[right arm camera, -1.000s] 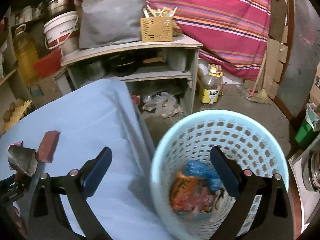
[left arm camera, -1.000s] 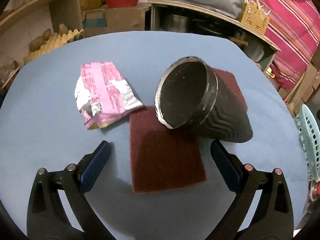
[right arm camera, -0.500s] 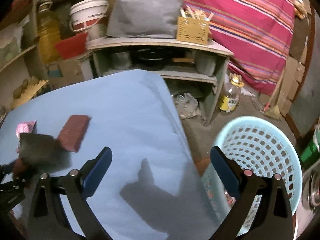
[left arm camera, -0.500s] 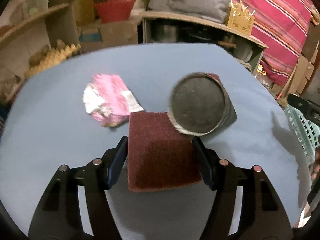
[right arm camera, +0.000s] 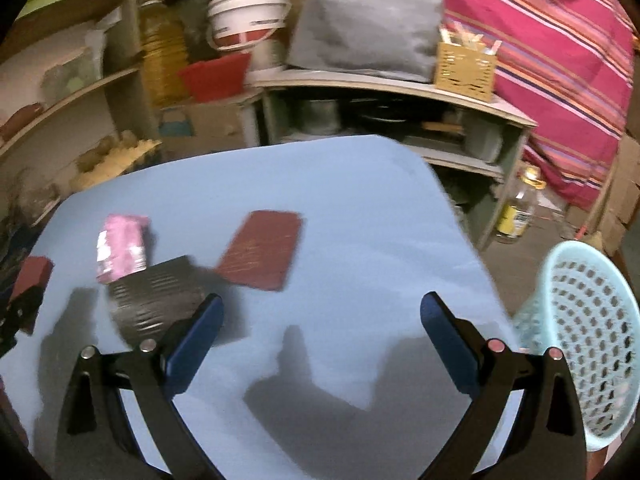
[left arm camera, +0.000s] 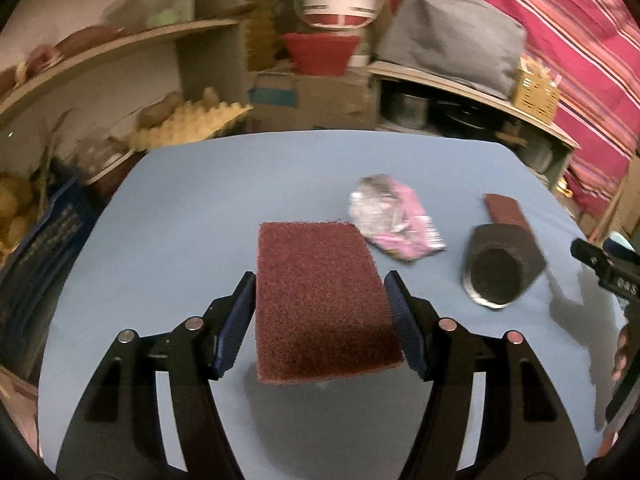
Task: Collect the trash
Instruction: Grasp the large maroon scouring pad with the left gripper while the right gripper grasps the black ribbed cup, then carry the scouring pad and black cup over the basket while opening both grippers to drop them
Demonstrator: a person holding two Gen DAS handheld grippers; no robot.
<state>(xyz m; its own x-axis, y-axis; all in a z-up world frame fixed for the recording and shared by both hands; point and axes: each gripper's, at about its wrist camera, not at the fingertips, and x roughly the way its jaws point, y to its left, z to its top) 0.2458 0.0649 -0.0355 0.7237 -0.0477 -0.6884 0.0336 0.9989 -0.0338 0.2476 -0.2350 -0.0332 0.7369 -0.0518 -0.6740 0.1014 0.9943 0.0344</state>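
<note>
Left wrist view first: the left gripper [left arm camera: 320, 312] has its fingers [left arm camera: 240, 320] clamped on the two long edges of a maroon scouring pad [left arm camera: 320, 292], and the pad hangs clear of the blue counter [left arm camera: 192, 208] with its shadow underneath. Its long axis runs straight out along the fingers.

Lying on the counter beyond, to the right, are the crumpled pink wrapper [left arm camera: 394, 220], the black cup [left arm camera: 500, 268] tipped on its side with its mouth toward this camera, and a second maroon pad [left arm camera: 506, 210] behind the cup.

Over to the right wrist view: the right gripper [right arm camera: 322, 332] is spread wide with nothing between its fingers [right arm camera: 448, 340], hovering above bare counter. The cup [right arm camera: 156, 300] sits just off its left finger, the wrapper [right arm camera: 120, 248] beyond it, the second pad [right arm camera: 262, 250] ahead and slightly left.

And the pale blue basket [right arm camera: 580, 344] stands off the counter's right edge, close by the right gripper. So the held pad has the whole counter to cross to reach it, while the empty right gripper looks nearer to the cup.
</note>
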